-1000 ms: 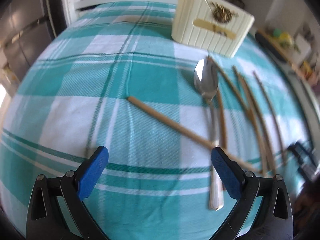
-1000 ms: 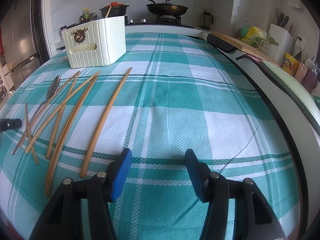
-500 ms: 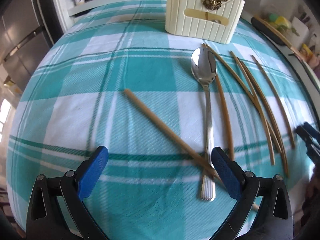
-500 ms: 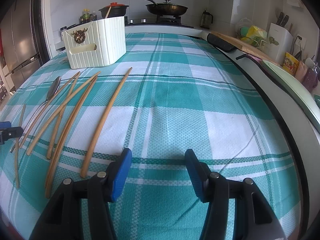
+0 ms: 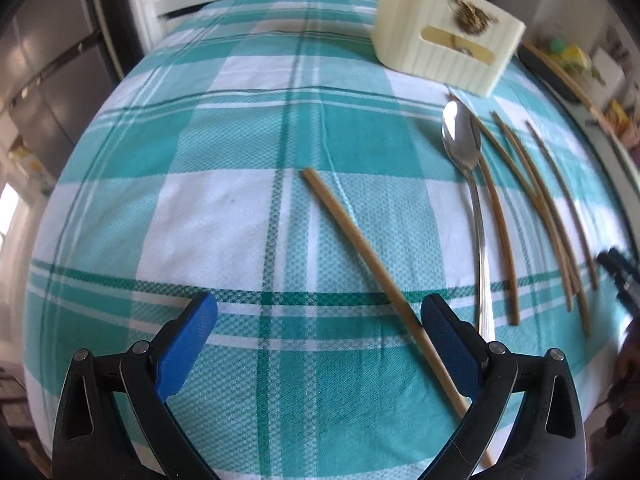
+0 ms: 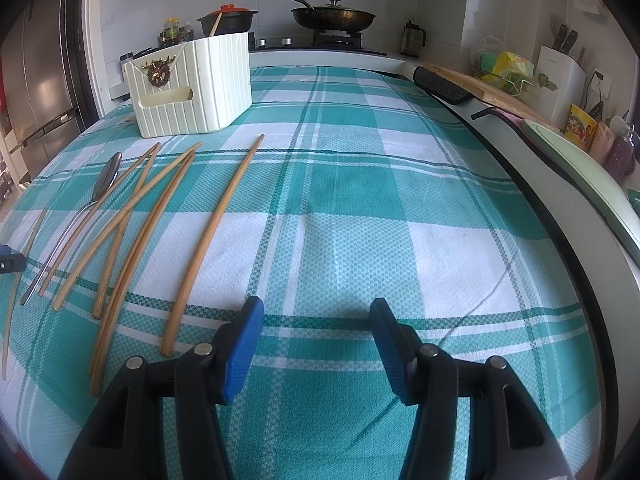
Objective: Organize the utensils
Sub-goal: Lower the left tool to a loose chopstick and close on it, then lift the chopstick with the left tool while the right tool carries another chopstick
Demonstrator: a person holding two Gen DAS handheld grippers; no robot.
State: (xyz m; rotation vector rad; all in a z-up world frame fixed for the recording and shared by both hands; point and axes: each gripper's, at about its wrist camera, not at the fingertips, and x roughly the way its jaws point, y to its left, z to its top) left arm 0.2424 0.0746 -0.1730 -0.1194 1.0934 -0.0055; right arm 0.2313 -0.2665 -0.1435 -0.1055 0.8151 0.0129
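We see a tabletop (image 6: 400,208) covered with a teal and white checked cloth, and on it the utensils laid loose. Our left tool (image 5: 320,324) hangs over the cloth with its blue pads spread wide and nothing gripped. One lone chopstick (image 5: 360,256) lies slantwise across the cloth; its near end runs under the right-hand pad of that tool, and we cannot tell whether the pad touches it. Just beside it, to the right in the left wrist view, lies a metal spoon (image 5: 464,152) with its bowl pointing toward the cream ribbed utensil holder (image 5: 440,52). Beyond the spoon, four more bamboo chopsticks (image 5: 540,200) lie roughly side by side, some crossing one another.

Our right tool (image 6: 316,324) stands about half open above bare cloth, holding nothing. In its view, the chopsticks fan out at the left, the nearest one (image 6: 212,240) just beside the tool's left pad but apart from it. The spoon lies further left, and the holder stands upright at the far left of the cloth. At the left edge of that view, a bit of the left tool shows.

On the stove behind stand a frying pan (image 6: 332,18) and a dark pot with a red lid (image 6: 228,20).
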